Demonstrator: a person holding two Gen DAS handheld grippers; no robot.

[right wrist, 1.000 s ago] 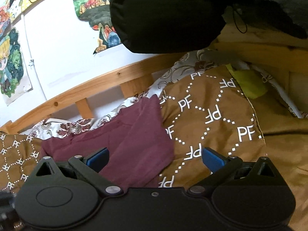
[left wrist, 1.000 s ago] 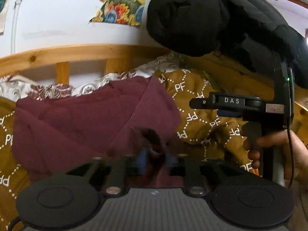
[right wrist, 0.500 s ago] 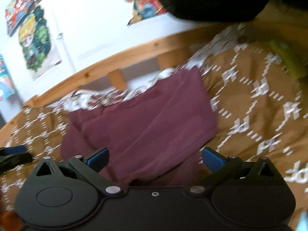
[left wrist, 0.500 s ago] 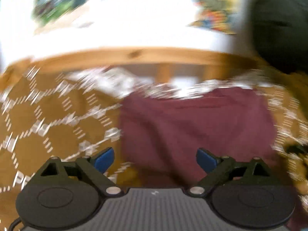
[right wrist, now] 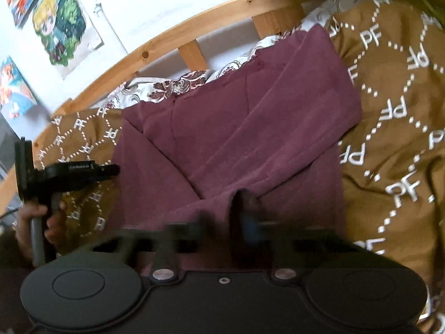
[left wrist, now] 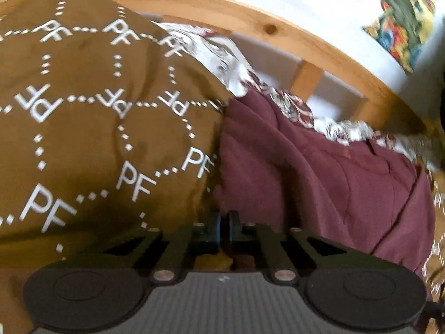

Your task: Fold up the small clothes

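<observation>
A maroon garment (right wrist: 244, 136) lies partly folded on the brown patterned blanket (right wrist: 395, 128); it also shows in the left wrist view (left wrist: 319, 172). My left gripper (left wrist: 224, 226) is shut at the garment's left lower edge, where it meets the blanket; whether cloth is between the pads is hidden. It also shows from the side in the right wrist view (right wrist: 111, 170). My right gripper (right wrist: 236, 222) is blurred and closed on a raised fold of the garment's near edge.
A wooden bed rail (left wrist: 278, 30) runs along the back, with a white wall and cartoon posters (right wrist: 61, 30) behind it. A floral sheet (right wrist: 172, 86) shows between the rail and the garment. The blanket (left wrist: 83, 128) bulges at the left.
Both grippers were open half a second ago and are closed now. The left one swung to the garment's left edge. The right one moved onto the garment's near edge.
</observation>
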